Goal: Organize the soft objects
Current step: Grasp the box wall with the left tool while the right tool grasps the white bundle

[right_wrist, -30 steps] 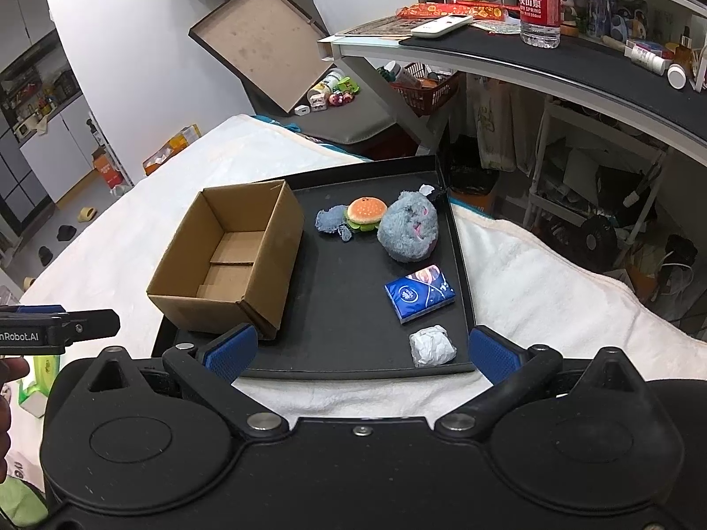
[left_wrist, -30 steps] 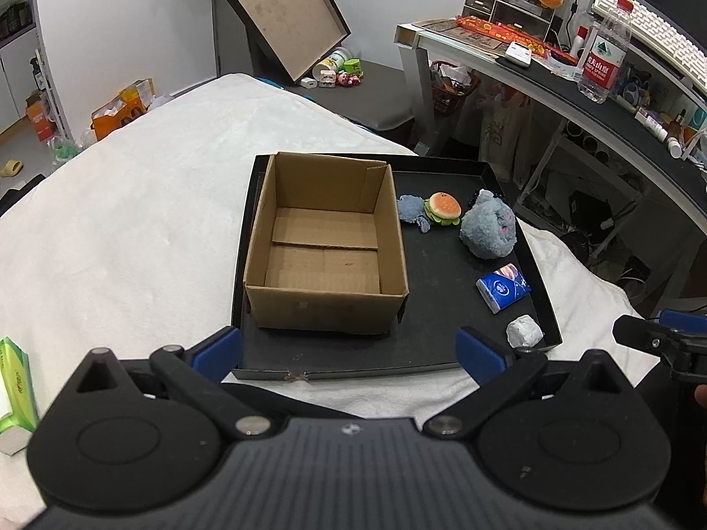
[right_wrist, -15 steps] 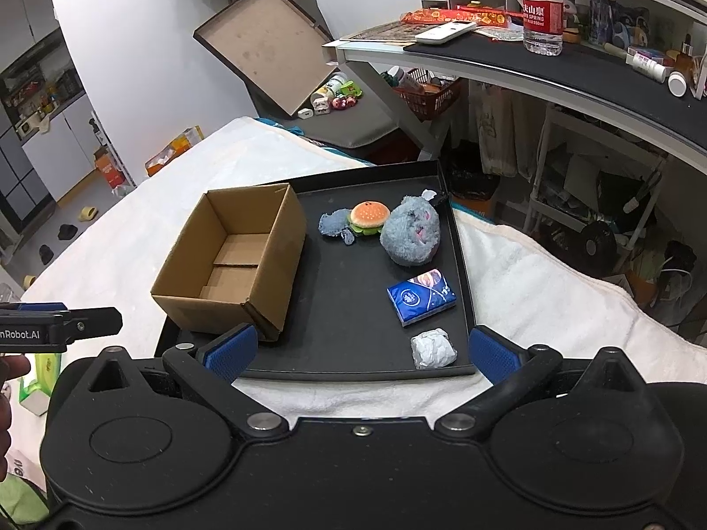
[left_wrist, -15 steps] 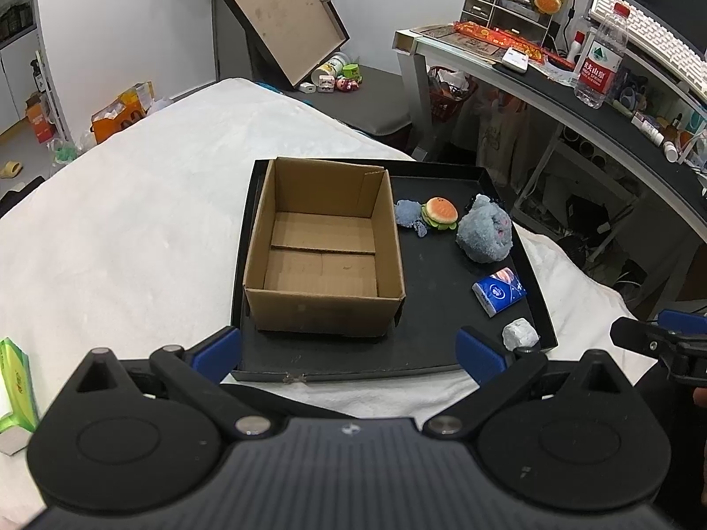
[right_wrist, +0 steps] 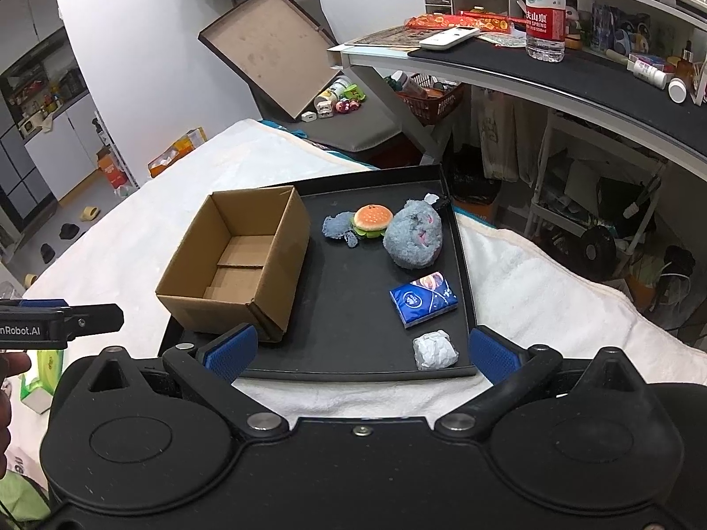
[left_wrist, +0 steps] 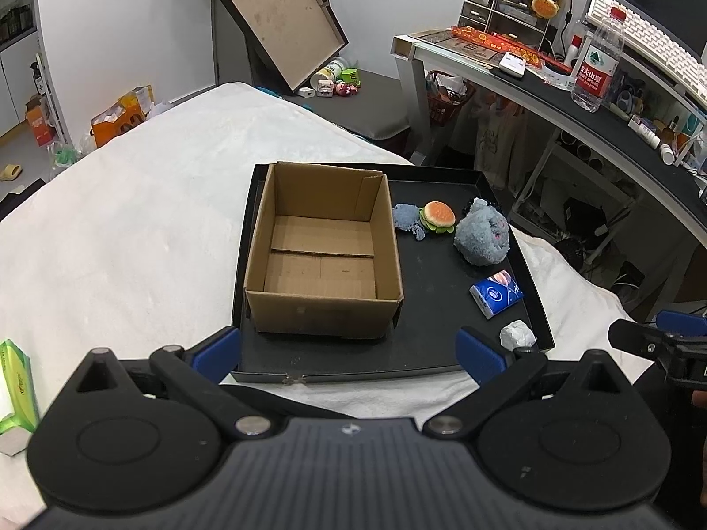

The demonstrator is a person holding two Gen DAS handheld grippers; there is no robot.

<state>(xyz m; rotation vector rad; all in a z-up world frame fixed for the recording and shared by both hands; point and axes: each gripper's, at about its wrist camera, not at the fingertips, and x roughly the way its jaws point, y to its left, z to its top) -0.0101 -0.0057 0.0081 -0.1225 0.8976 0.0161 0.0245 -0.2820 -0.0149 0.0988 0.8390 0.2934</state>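
An empty open cardboard box (left_wrist: pixel 322 256) (right_wrist: pixel 238 260) stands on the left of a black tray (left_wrist: pixel 424 353) (right_wrist: pixel 353 353). Right of it on the tray lie a burger plush (left_wrist: pixel 437 215) (right_wrist: pixel 372 219) with a small blue-grey plush piece (left_wrist: pixel 405 217) (right_wrist: pixel 336 227), a round blue-grey plush (left_wrist: pixel 482 238) (right_wrist: pixel 413 240), a blue tissue pack (left_wrist: pixel 496 293) (right_wrist: pixel 423 299) and a white crumpled ball (left_wrist: pixel 517 335) (right_wrist: pixel 435 349). My left gripper (left_wrist: pixel 349 351) is open before the tray's near edge. My right gripper (right_wrist: pixel 360 351) is open too, holding nothing.
The tray rests on a white blanket (left_wrist: pixel 132 203). A green carton (left_wrist: pixel 15 386) lies at the near left. A curved desk (left_wrist: pixel 596 101) with a water bottle (left_wrist: pixel 596 66) stands at the right. A large open box lid (left_wrist: pixel 278 17) leans at the back.
Both grippers have drawn back and up slightly, so the tray and its objects look a little smaller and farther. Nothing on the tray has moved.
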